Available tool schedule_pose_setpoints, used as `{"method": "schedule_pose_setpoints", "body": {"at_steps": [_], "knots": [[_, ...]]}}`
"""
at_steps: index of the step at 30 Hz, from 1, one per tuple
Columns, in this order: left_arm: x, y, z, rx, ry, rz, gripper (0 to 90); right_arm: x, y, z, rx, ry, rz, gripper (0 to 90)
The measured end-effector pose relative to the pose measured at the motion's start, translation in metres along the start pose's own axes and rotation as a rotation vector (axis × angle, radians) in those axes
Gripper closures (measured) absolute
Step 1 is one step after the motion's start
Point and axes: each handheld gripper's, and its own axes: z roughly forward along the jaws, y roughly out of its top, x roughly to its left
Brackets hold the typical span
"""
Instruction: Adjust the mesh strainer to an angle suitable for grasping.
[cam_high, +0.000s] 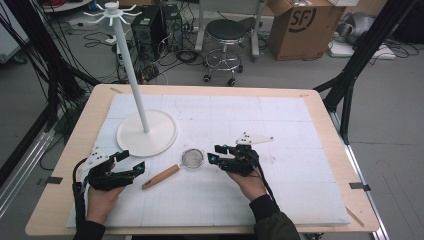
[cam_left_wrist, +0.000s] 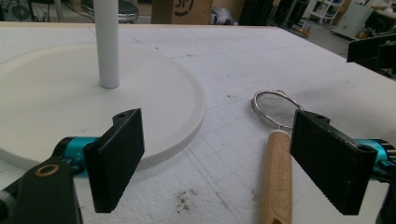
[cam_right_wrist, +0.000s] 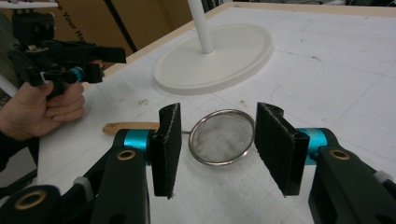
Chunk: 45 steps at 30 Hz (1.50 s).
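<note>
Right gripper (cam_right_wrist: 215, 149) sits just beside the strainer (cam_high: 192, 158), its jaws apart on either side of the mesh ring's near rim and not touching it. That strainer lies flat on the white mat (cam_high: 300, 150), just in front of the stand's round base (cam_high: 147, 133), wooden handle (cam_high: 160, 176) pointing toward the left gripper (cam_high: 131, 162), which hangs wide open near the handle's end.

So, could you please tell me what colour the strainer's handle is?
Light natural wood handle, clearest in the left gripper view.
</note>
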Motion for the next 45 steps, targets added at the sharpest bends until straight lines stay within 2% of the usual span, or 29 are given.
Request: {"method": "schedule_pose_setpoints", "body": {"at_steps": [4,9,12,16,20,27,31,33,36,45], "knots": [[0.001,0.000,0.000,-0.003,0.003,0.002,18.6,0.004,0.007,0.009,0.006,0.035,-0.003,55.8],[0.001,0.000,0.000,-0.003,0.003,0.001,18.7,0.010,0.013,0.019,0.015,0.043,-0.013,63.2],[0.000,0.000,0.000,-0.003,0.005,0.002,18.7,0.010,0.015,0.028,0.040,0.068,0.037,66.7],[0.000,0.000,0.001,-0.003,0.003,0.007,18.7,0.009,0.014,0.035,0.061,0.067,0.043,68.2],[0.000,0.000,0.000,-0.006,0.004,0.004,18.8,0.010,0.015,0.041,0.054,0.059,0.045,71.4],[0.000,0.000,0.000,-0.008,0.003,0.003,18.8,0.011,0.016,0.052,0.076,0.046,0.037,79.3],[0.000,0.000,0.000,-0.010,0.006,0.005,18.8,0.016,0.018,0.063,0.110,0.034,0.048,83.2],[0.000,0.000,0.000,-0.011,0.005,0.003,18.8,0.017,0.018,0.069,0.131,0.012,0.066,84.2],[0.000,0.000,0.000,-0.009,0.004,0.005,19.0,0.018,0.017,0.079,0.163,-0.034,0.053,87.0],[0.001,0.000,0.000,-0.010,0.005,0.006,19.1,0.024,0.022,0.102,0.216,-0.026,0.043,89.7]]}}
